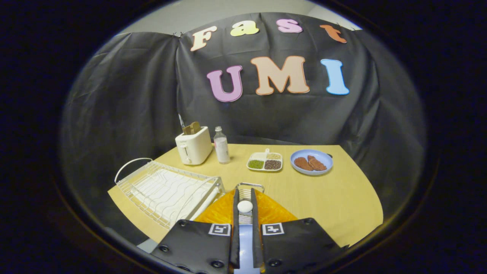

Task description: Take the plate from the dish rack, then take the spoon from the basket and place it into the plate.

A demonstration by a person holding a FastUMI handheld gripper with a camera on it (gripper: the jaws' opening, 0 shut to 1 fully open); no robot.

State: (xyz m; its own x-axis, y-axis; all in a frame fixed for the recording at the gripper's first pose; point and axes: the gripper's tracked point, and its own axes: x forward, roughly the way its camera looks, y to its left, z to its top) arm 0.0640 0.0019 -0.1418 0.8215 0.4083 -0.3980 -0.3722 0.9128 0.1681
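My gripper [245, 195] is shut on a spoon [245, 206]. Its pale blue handle runs back between the two fingers and its white bowl sits near their tips. Right under the fingers lies an orange plate [274, 214] on the wooden table, showing on both sides of them. Just beyond the plate and the fingertips stands a small wire basket [251, 185], mostly hidden by the fingers. The white wire dish rack [163, 190] lies to the left of the plate with nothing in it.
Along the back of the table [338, 198] stand a white toaster [193, 147] with toast in it, a small bottle [221, 146], a divided dish of beans [265, 161] and a blue plate [311, 161] holding brown pieces. The table edge curves close on the right.
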